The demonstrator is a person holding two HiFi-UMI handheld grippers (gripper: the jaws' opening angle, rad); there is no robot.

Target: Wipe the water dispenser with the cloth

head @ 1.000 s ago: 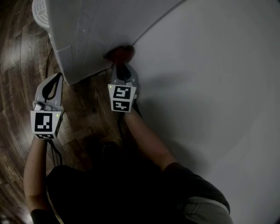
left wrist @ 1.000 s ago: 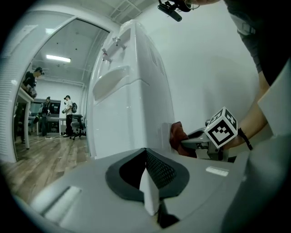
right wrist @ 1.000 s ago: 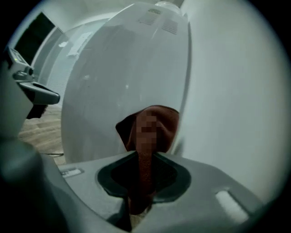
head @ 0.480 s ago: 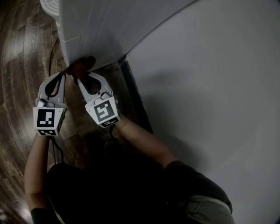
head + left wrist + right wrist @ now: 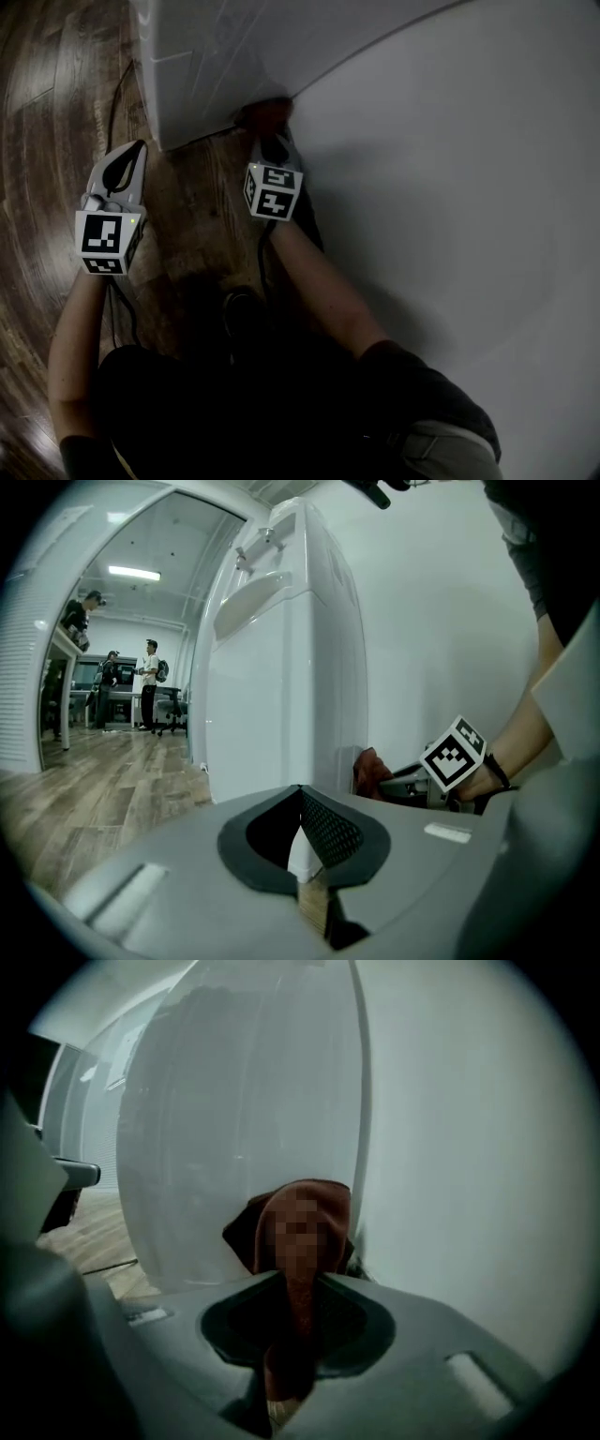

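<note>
The right gripper [image 5: 298, 1288] pinches a reddish-brown cloth [image 5: 323, 1202]. The cloth bunches out past the jaw tips and presses against the white water dispenser [image 5: 234, 1129], low on its side panel near the back corner. From the head view the cloth [image 5: 265, 112] sits at the dispenser's [image 5: 206, 66] bottom edge, with the right gripper [image 5: 270, 142] coming up to it from below. The left gripper [image 5: 302, 803] has its jaws pressed together on nothing. It hangs off the dispenser's lower front corner, apart from it and idle.

The step in hand looks like a wipe along the bottom of the side panel. Doing it well probably means keeping the wad flat on the plastic with even pressure and overlapping the strokes. Only the cloth should touch the dispenser, not the jaw tips. The wall [image 5: 450, 187] stands just behind the dispenser, so there is little room at that corner and the gripper body could bump it.

The panel is smooth, glossy plastic and should wipe easily. The dispenser stands on a dark wood-plank floor [image 5: 56, 122]. Past its front an open room runs back under a ceiling light [image 5: 133, 573], with people [image 5: 150, 679] standing far off.
</note>
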